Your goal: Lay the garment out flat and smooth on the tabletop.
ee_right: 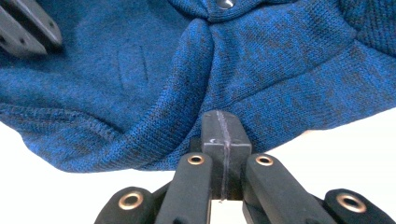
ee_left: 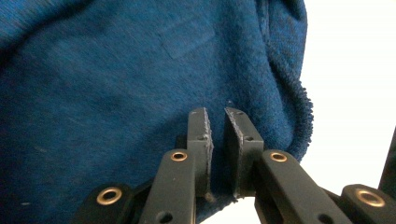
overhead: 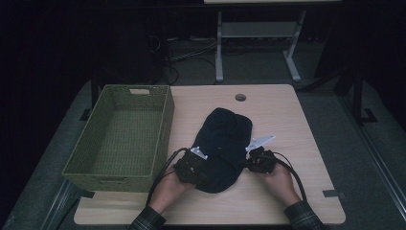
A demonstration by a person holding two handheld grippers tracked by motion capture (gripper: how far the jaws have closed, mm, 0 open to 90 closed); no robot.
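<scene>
A dark blue knitted garment (overhead: 222, 143) lies crumpled on the wooden table (overhead: 292, 120). My left gripper (overhead: 205, 167) is at the garment's near left edge. In the left gripper view the jaws (ee_left: 217, 116) stand a narrow gap apart over the cloth (ee_left: 116, 93), with a little cloth at the base of the gap. My right gripper (overhead: 250, 160) is at the garment's right edge. Its pads (ee_right: 223, 116) meet along a thin seam and lie over the hem (ee_right: 280, 70); no cloth shows between them. The left gripper's jaws (ee_right: 28, 28) appear in the top left corner of the right gripper view.
A green woven basket (overhead: 165, 124) with nothing in it stands on the table's left side, close to the left hand. A round cable hole (overhead: 240, 97) is at the table's far edge. Another table's white legs (overhead: 219, 48) stand behind. A metal snap (ee_right: 225, 3) sits on the garment.
</scene>
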